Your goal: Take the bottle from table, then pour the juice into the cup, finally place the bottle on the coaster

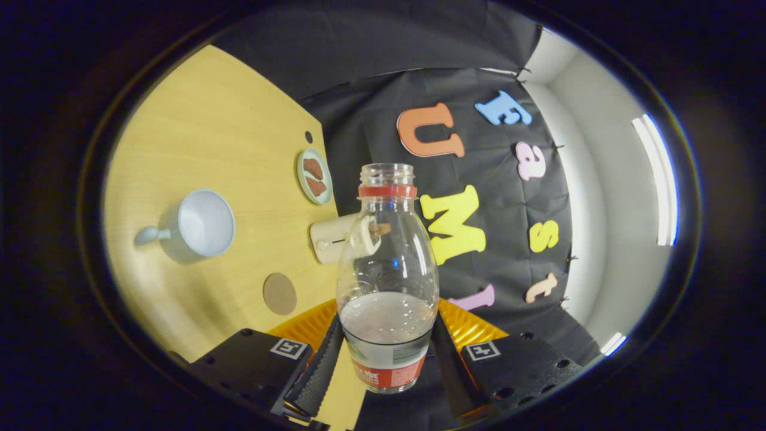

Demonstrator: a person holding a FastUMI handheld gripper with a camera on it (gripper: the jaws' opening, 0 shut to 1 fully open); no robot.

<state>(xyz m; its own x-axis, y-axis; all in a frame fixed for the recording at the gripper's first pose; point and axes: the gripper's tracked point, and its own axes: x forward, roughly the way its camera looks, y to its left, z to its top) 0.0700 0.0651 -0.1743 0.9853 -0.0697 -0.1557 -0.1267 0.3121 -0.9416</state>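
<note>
Gripper view had the gripper (386, 359) clamped on the bottle (386, 281), both fingers (320, 368) pressing its lower sides. I saw it uncapped, lifted clear of the wooden table (227, 137), with a little juice inside. Beyond sat the cup (203, 224), and nearer, the round coaster (279, 293).

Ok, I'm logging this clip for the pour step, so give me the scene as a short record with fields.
gripper: jaws closed on the bottle's lower body
bottle: uncapped, lifted, part full of cloudy liquid
cup: pale, looks empty, on the table beyond the jaws
coaster: round, brown, bare, between cup and gripper
plate: small, with brown pieces, beyond the cup
table: light wood
stage: bottle held, pour not yet begun
</note>
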